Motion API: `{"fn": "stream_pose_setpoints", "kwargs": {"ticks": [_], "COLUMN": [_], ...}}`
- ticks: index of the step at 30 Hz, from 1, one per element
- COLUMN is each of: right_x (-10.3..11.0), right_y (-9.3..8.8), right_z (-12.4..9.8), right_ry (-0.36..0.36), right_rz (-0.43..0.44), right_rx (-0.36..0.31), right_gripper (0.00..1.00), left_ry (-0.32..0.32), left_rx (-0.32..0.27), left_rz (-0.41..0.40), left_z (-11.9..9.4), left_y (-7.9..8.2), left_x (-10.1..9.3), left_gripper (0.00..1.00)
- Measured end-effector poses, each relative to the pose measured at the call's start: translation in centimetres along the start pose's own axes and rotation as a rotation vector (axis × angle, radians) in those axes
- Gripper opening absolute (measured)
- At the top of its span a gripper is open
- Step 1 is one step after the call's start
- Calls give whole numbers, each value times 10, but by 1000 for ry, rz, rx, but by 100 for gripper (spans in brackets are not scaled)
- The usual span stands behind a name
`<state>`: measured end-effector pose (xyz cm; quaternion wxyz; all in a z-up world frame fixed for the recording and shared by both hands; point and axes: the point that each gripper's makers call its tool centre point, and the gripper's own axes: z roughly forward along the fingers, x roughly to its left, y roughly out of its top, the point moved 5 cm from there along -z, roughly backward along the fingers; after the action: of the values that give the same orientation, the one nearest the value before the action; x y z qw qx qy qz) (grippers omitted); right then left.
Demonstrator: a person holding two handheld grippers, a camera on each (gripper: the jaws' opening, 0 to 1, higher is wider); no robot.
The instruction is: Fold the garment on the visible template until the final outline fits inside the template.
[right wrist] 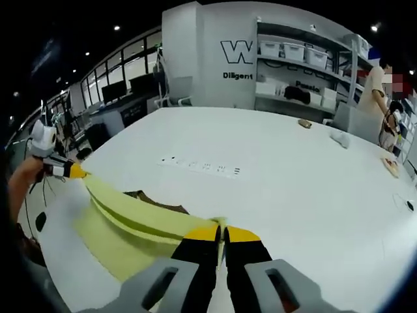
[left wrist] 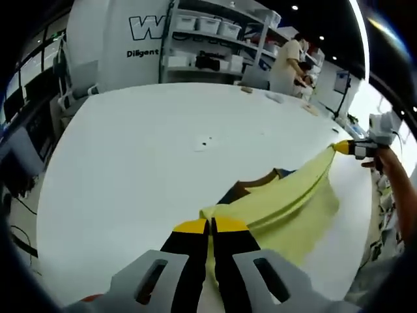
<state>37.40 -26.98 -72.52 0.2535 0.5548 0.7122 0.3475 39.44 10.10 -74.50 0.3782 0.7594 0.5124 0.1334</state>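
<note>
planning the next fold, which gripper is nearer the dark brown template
Can't tell. The left gripper and the right gripper each pinch an end of the yellow garment, with the dark brown template between them.

Yellow garment (left wrist: 287, 195) stretched taut, lifted at both ends above a brown template (left wrist: 251, 184)

Around my work: a big white table and a busy room

I am looking across the white table (right wrist: 293, 163), where a power strip (right wrist: 202, 166) is lying flat; beyond it, shelves (right wrist: 306, 72) are holding white bins (right wrist: 292, 52), and a person (left wrist: 287, 65) is standing by the far edge.
</note>
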Motion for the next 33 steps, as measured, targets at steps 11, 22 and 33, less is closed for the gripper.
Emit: {"fn": "stream_pose_setpoints", "kwargs": {"ticks": [11,22,33], "right_x": [-9,-13,-15], "right_y": [-30,-39,-56], "right_z": [38,60,73], "right_ry": [-15,-57,-88], "right_rz": [20,-23,-79], "right_rx": [65,54,82], "right_gripper": [0,0,0], "left_ry": [14,41,64], "left_rx": [6,-29,-31], "left_rz": [-19,-27,-7], "left_z": [35,56,67], "left_y": [-13,-23,-34], "left_x": [12,19,20], "left_gripper": [0,0,0]}}
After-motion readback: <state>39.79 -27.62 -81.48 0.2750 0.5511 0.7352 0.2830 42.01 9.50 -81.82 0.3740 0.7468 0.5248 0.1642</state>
